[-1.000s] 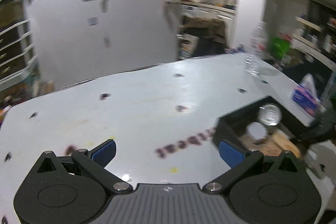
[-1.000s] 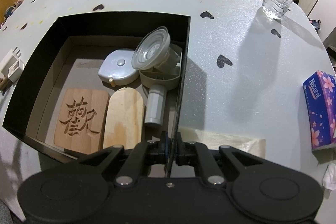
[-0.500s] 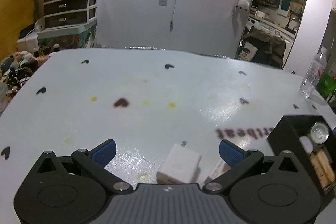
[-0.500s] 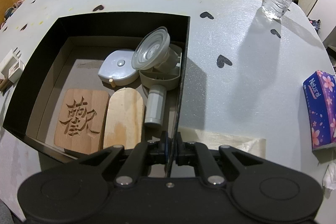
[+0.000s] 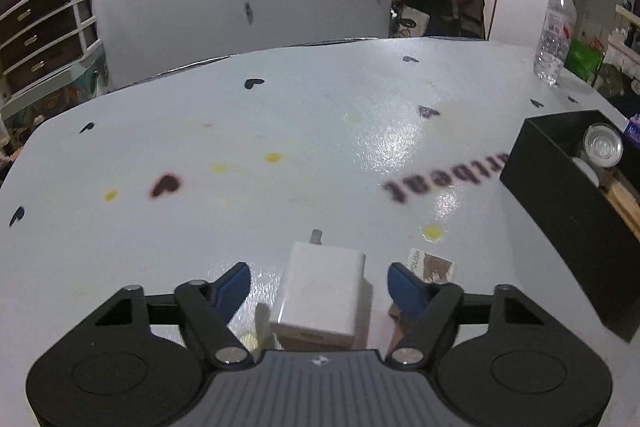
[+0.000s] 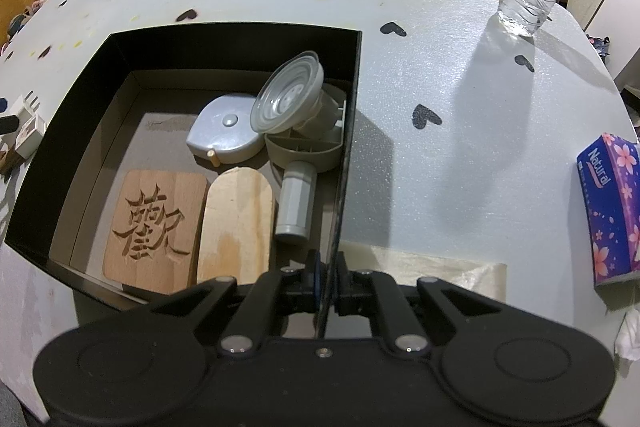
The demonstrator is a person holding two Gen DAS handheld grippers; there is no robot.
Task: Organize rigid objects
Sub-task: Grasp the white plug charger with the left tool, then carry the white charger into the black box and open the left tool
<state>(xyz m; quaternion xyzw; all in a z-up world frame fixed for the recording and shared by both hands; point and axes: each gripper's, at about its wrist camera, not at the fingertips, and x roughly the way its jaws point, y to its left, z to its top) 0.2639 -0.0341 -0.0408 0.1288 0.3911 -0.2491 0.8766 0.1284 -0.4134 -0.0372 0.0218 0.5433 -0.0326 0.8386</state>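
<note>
My left jaws (image 5: 318, 283) have just been closing around the white rectangular plastic charger (image 5: 320, 295), pads not yet touching. My right jaws (image 6: 328, 277) pinch the black cardboard box (image 6: 352, 131) wall at six o'clock on the bench (image 5: 280, 131).

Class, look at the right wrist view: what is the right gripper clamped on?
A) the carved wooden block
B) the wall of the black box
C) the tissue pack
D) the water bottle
B: the right gripper is shut on the thin side wall of the black box.

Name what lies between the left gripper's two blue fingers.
In the left wrist view, a white charger lies on the table between the left gripper fingers, which have just been closing, gaps either side.
</note>
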